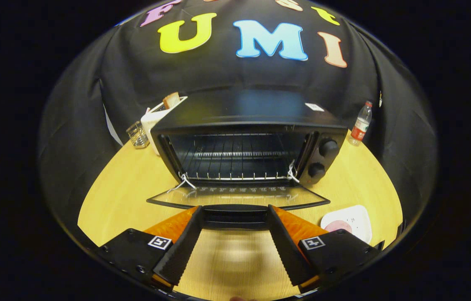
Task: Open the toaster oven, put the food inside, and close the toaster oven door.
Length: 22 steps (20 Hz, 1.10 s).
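Observation:
The black toaster oven point(256, 125) stands on the wooden table point(126, 188) just ahead of me. Its glass door point(239, 196) lies folded down flat toward me, and the wire rack point(235, 161) inside shows bare. The door's black handle point(235, 214) sits right at my fingertips, spanning the gap between them. My gripper point(235, 211) is open, fingers spread wide, pressing on nothing. A pink piece of food point(337, 226) rests on a white plate point(354, 218) to the right of my right finger.
Behind the oven's left side stands a white toaster point(154, 121) with a slice of bread point(171, 100) in it, and a small wire holder point(138, 134) beside it. A water bottle point(361, 124) stands at the back right. Two knobs point(323, 159) are on the oven's right panel.

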### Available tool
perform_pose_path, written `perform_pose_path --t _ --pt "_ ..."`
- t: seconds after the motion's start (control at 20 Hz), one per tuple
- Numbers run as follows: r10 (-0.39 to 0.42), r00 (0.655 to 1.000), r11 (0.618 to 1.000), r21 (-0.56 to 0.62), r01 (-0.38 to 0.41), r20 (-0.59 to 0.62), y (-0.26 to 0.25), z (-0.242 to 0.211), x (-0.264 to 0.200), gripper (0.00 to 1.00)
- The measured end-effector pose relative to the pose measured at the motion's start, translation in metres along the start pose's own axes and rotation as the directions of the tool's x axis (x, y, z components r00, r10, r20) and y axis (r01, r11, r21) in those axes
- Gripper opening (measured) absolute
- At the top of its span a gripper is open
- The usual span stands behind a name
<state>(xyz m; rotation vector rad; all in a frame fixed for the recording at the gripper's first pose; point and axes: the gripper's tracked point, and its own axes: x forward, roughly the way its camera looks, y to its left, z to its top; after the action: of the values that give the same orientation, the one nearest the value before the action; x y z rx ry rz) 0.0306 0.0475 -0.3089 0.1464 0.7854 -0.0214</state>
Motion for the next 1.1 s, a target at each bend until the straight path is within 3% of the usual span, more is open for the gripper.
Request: perform_pose_path --t 0.2,0.8,1.1 --pt "0.018 0.991 1.000 0.025 -0.015 -0.129 -0.004 -0.035 0.004 0.98" --pt "0.057 0.994 0.998 0.026 -0.055 -0.095 -0.049 -0.033 -0.041 0.98" --pt "-0.029 0.998 0.998 0.054 0.032 -0.064 -0.122 -0.017 -0.073 0.98"
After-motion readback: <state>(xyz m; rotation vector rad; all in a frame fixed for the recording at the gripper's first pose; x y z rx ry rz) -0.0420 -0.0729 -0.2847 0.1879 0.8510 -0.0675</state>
